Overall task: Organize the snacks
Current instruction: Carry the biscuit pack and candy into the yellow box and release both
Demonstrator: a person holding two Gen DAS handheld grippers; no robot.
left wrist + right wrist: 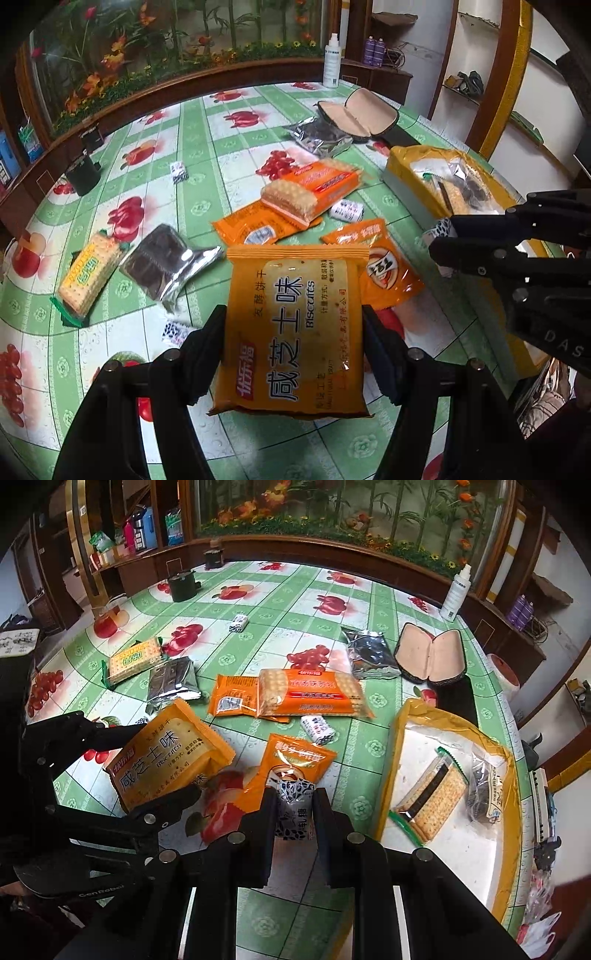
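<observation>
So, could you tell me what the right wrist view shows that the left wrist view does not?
Only the right wrist view shows the small patterned candy pinched in the right gripper, and the cracker pack lying flat on the yellow-rimmed tray.

Only the left wrist view shows the printed face of the orange biscuit pack head-on, clamped between the fingers of the left gripper.

Both show that biscuit pack held above the green tablecloth, the open glasses case, the white spray bottle and scattered snacks.

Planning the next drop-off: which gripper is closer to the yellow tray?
Right. The right gripper, holding a small candy, sits just beside the yellow tray; the left gripper is farther off, beyond the right one.
</observation>
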